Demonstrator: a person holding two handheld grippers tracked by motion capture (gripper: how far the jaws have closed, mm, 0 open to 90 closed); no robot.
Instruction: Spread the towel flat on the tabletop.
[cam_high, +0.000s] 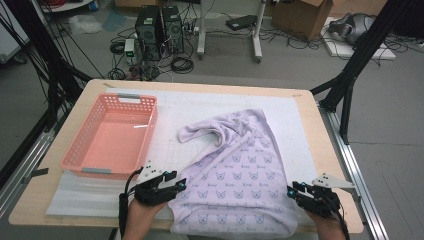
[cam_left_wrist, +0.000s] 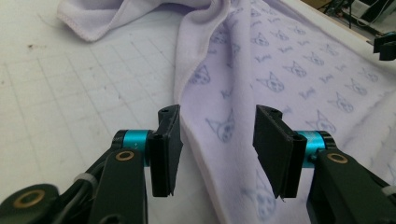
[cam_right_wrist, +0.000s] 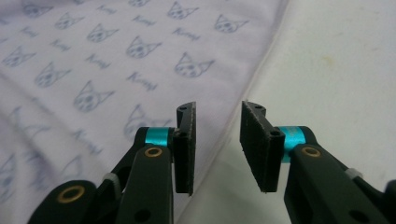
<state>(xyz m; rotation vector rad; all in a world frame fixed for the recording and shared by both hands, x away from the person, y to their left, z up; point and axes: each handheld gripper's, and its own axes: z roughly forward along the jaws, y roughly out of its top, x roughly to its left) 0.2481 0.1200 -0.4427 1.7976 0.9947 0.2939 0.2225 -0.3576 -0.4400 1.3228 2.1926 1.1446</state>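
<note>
A lilac cloth (cam_high: 235, 170) printed with small cat faces lies spread on the white gridded mat (cam_high: 170, 145), bunched at its far end and hanging over the table's near edge. My left gripper (cam_high: 181, 186) sits at the cloth's near left edge. In the left gripper view it (cam_left_wrist: 218, 114) is open, and the cloth (cam_left_wrist: 280, 70) lies under the gap without touching the pads. My right gripper (cam_high: 291, 190) is at the near right edge. In the right gripper view it (cam_right_wrist: 218, 108) is open above the cloth's (cam_right_wrist: 93, 70) hem, gripping nothing.
An empty pink basket (cam_high: 112, 135) stands on the left of the wooden table (cam_high: 327, 150). Beyond the far edge, the floor holds computer towers (cam_high: 159, 30), cables and a cardboard box (cam_high: 300, 15). Black frame struts stand at both sides.
</note>
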